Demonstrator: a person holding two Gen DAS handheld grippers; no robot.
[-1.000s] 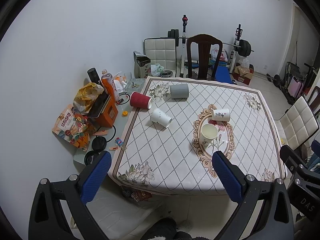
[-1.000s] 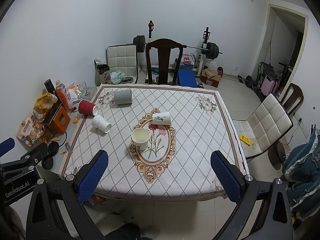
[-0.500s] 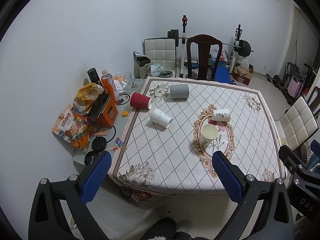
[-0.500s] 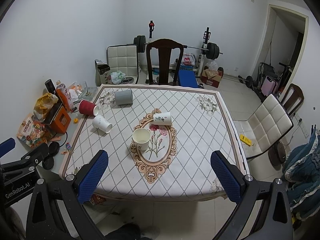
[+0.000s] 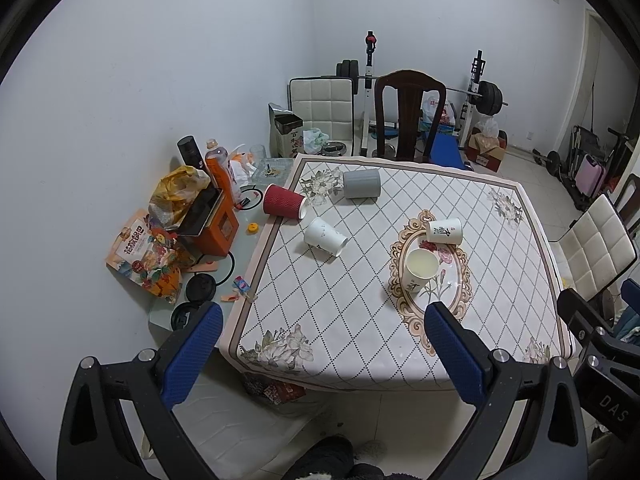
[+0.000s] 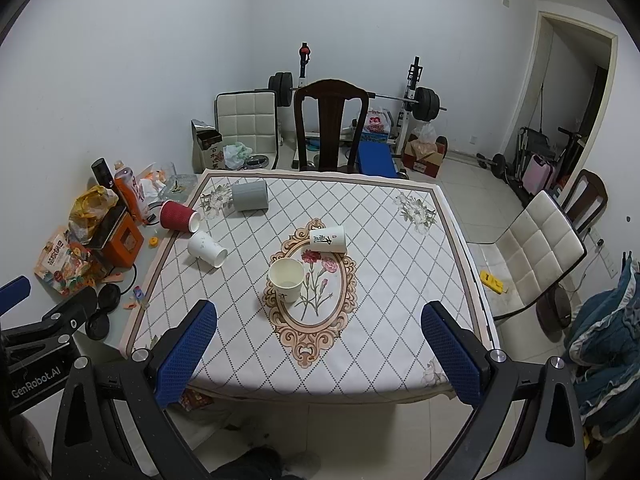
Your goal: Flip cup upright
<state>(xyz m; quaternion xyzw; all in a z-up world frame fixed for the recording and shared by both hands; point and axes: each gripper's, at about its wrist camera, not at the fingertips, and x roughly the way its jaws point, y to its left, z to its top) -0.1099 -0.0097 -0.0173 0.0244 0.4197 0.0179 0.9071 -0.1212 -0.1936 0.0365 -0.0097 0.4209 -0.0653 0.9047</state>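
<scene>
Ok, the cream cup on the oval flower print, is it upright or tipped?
Upright. The cream cup stands on its base, open mouth facing up, inside visible. The printed cup behind it lies on its side.

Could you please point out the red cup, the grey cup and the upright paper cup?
red cup (image 5: pixel 282 204), left wrist view, ribbed side.
grey cup (image 6: pixel 250 195), right wrist view, side wall.
upright paper cup (image 6: pixel 285 290), right wrist view, outer wall.

Black-framed left claw (image 5: pixel 320 356) – blue textured pads, silver screws
</scene>
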